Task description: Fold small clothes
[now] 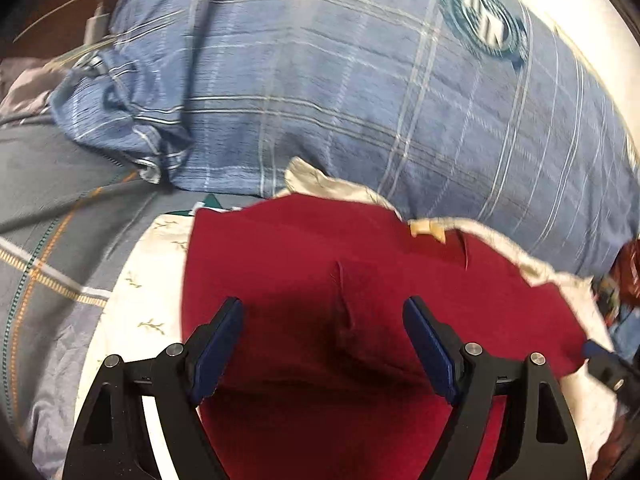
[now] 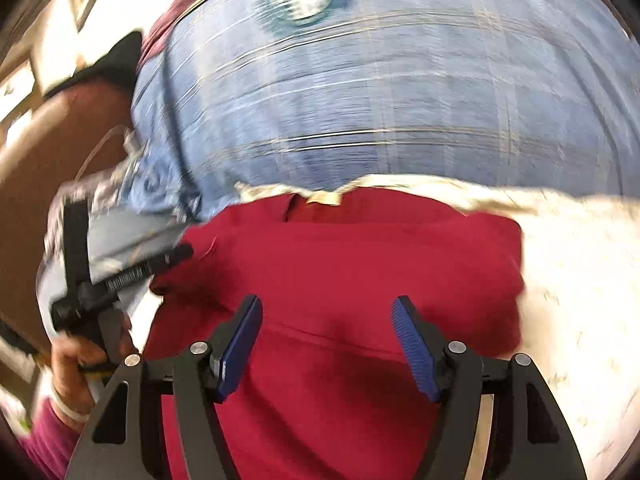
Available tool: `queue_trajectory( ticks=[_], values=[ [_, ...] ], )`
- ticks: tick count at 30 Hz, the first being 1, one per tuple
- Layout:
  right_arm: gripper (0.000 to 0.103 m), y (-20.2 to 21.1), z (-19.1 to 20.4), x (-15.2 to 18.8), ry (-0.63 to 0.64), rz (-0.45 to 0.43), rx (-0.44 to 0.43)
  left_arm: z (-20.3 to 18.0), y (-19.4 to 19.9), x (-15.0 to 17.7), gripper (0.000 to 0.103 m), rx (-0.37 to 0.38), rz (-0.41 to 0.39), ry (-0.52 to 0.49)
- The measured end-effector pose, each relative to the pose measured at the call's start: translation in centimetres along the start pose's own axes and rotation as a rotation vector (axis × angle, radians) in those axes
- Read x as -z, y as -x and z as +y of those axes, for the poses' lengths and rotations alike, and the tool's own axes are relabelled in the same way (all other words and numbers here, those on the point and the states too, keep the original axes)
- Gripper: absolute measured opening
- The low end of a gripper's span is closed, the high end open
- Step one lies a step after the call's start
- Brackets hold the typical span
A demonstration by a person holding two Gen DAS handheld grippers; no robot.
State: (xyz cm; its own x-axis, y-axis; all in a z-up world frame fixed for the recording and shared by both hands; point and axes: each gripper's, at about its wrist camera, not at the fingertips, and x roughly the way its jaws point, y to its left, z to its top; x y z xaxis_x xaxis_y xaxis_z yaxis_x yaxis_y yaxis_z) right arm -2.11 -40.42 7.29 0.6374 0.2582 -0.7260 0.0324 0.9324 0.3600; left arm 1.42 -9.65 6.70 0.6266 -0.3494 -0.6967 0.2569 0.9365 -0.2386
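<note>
We held the left gripper (image 1: 323, 336) and right gripper (image 2: 328, 336) with jaws apart, empty, above the red garment (image 1: 304, 256) lying on the white cloth (image 1: 148, 280). We judged folding pending; next, grasp the 12 o'clock edge.

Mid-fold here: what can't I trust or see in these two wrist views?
- Right wrist view: motion blur smears the blue plaid pillow and its round emblem.
- Both views: the red cloth garment's near edge is cut off behind the gripper bodies.
- Left wrist view: the right gripper is mostly cut off; open or shut, unreadable there.
</note>
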Motion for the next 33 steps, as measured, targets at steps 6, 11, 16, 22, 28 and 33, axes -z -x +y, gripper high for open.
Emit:
queue_trajectory(
  ticks=[6, 11, 16, 22, 28, 33],
  values=[
    [0.069, -1.6, -3.7, 0.9, -0.155, 0.038, -0.05, -2.1, -2.0, 0.3, 0.08, -0.077, 0.015, -0.078],
    [0.069, -1.1, -3.8, 0.6, -0.156, 0.01, -0.064, -2.7, -2.9, 0.7, 0.08, -0.102, 0.024, -0.093],
    [0.069, -1.1, -4.4, 1.0, -0.182, 0.024, -0.075, -2.8, -2.9, 0.7, 0.071, -0.1, 0.019, -0.084],
    [0.069, -0.5, -4.6, 0.9, -0.184, 0.002, -0.061, -3.3, -3.1, 0.4, 0.015, -0.052, 0.037, -0.087],
    [0.069, 0.7, -6.0, 0.5, -0.205, -0.054, -0.023, -0.3, 1.6, -2.4, 0.006, 0.056, -0.112, 0.017],
    [0.071, 1.3, -7.8, 0.1, -0.238, -0.086, 0.064, 3.6, 1.6, -2.5, 0.0, -0.059, -0.11, 0.101]
  ],
)
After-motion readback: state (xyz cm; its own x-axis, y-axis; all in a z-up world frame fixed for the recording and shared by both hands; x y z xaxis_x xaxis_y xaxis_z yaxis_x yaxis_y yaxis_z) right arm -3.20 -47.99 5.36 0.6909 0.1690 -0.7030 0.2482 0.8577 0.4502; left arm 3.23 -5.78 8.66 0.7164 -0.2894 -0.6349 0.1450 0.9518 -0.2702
